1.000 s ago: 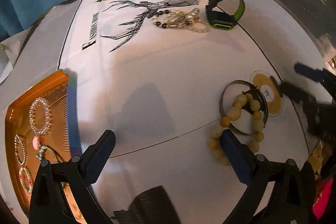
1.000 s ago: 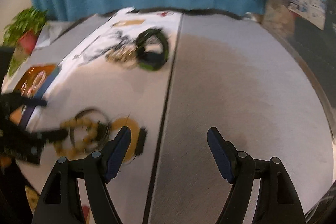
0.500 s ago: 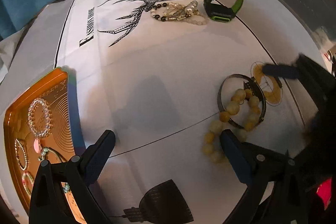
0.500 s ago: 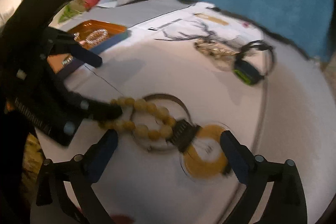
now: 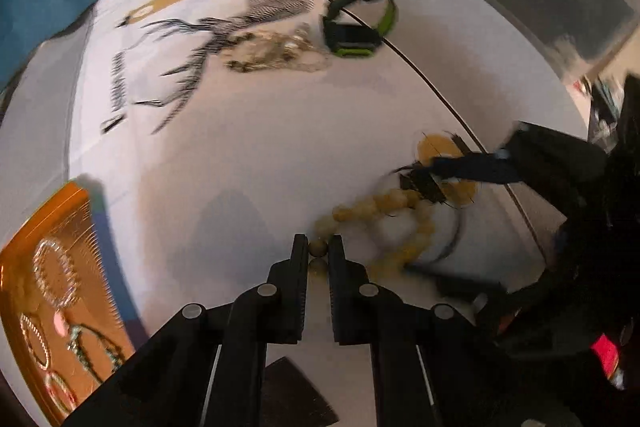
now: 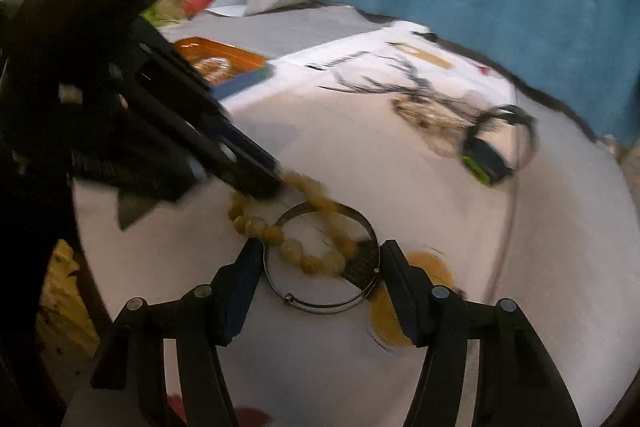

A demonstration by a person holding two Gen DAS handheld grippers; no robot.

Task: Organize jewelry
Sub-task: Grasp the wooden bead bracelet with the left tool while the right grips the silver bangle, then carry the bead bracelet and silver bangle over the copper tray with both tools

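My left tool (image 5: 319, 250) pinches the bead bracelet (image 5: 380, 211); my right tool (image 6: 320, 259) brackets, unclosed, the metal bangle (image 6: 320, 301). Some bracelets occupy the orange tray (image 5: 76, 211); watch (image 5: 354, 27) and chain pile (image 5: 276, 53) remain on the counter (image 5: 260, 155).

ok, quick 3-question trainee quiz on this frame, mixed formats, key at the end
1. True or false: the left hand-held gripper is shut on the yellow bead bracelet.
2. What do the right hand-held gripper's fingers straddle? A) green watch B) metal bangle C) orange tray
3. Fill in: the bead bracelet lies partly across the ____.

Key: 1 true; 2 B; 3 metal bangle.
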